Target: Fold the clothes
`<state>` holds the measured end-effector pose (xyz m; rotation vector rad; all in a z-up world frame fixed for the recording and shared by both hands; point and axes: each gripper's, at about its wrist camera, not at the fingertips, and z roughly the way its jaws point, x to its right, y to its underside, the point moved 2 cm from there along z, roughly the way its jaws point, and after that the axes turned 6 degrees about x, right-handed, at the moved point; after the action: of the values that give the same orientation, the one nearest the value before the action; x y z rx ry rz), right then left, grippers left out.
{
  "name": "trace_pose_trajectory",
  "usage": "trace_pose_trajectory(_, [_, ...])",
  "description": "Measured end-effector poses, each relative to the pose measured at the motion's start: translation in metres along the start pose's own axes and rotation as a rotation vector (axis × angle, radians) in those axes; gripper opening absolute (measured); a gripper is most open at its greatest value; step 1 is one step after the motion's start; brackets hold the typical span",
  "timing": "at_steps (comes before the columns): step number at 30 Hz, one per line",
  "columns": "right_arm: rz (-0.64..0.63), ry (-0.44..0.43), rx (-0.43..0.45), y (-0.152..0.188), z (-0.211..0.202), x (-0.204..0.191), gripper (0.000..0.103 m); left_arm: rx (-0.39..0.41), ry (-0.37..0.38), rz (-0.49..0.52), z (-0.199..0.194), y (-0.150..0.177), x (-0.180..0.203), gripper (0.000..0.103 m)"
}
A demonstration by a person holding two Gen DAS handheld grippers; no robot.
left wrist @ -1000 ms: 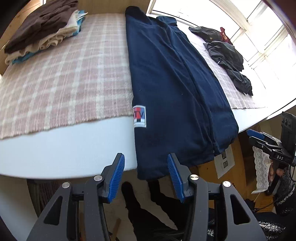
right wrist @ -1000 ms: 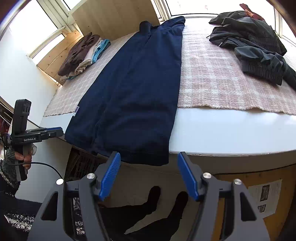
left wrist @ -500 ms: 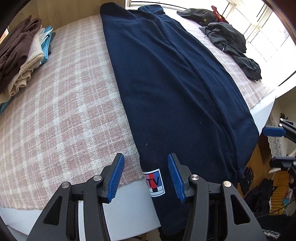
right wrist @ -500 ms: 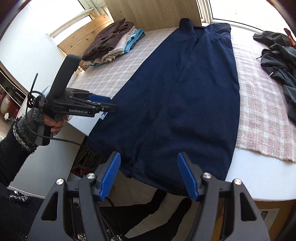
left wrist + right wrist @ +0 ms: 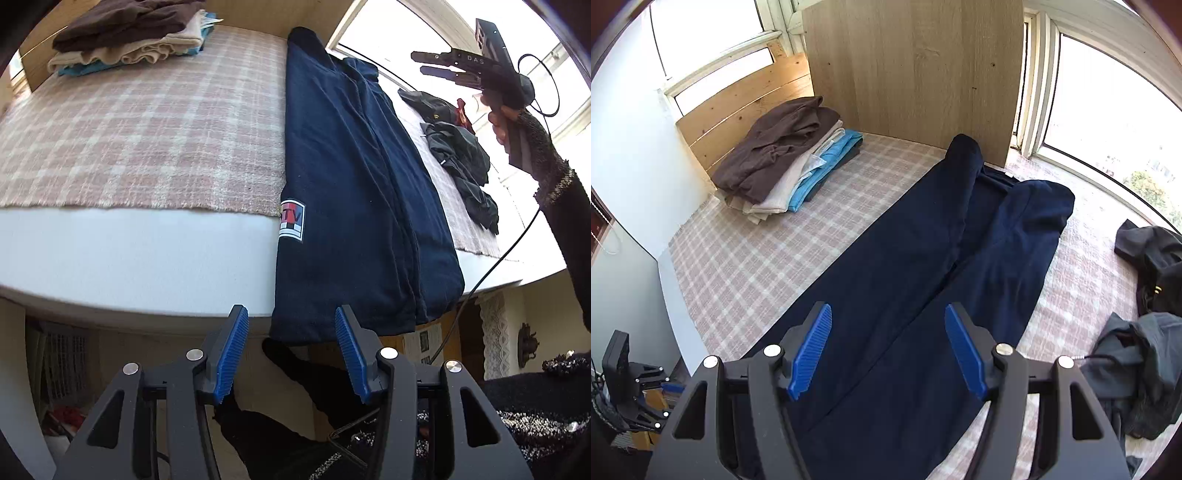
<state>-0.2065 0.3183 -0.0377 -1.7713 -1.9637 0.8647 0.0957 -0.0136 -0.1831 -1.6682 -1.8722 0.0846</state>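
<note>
Hanging off the white table's near edge, navy garment, hem partly hidden | left gripper dropped below edge, gaping, empty | right gripper raised over garment, gaping, empty

Bare plaid cloth lies open between navy garment and folded stack.

You can read "TV" on the red, white and blue patch on the navy garment, ahead of the left fingers; "DAS" marks the right gripper.
</note>
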Motion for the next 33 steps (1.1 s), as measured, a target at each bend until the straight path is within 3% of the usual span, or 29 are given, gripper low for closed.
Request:
trace_pose_trajectory(9, [-0.051, -0.106, -0.116, -0.028, 0.084, 0.057, 0.063, 0.121, 0.168, -0.601, 0.039, 0.084, 0.058, 0.047])
trace_pose_trajectory(14, [-0.061, -0.140, -0.148, -0.045, 0.111, 0.065, 0.063, 0.186, 0.232, -0.753, 0.064, 0.093, 0.075, 0.048])
trace_pose_trajectory(17, [-0.064, -0.151, -0.161, -0.054, 0.126, 0.068, 0.064, 0.258, 0.286, -0.869, 0.066, 0.095, 0.065, 0.050])
trace_pose_trajectory(22, [-0.072, -0.154, -0.182, -0.067, 0.145, 0.073, 0.063, 0.259, 0.257, -0.863, 0.078, 0.083, 0.071, 0.048])
trace_pose_trajectory(23, [-0.068, -0.159, -0.185, -0.069, 0.147, 0.075, 0.063, 0.253, 0.251, -0.858, 0.081, 0.082, 0.074, 0.045])
trace_pose_trajectory(25, [-0.070, -0.168, -0.196, -0.073, 0.151, 0.075, 0.063, 0.264, 0.237, -0.855, 0.082, 0.081, 0.077, 0.027])
trace_pose_trajectory(33, [-0.114, -0.202, -0.392, -0.060, 0.172, 0.064, 0.063, 0.340, 0.190, -0.804, 0.063, 0.080, 0.081, 0.013])
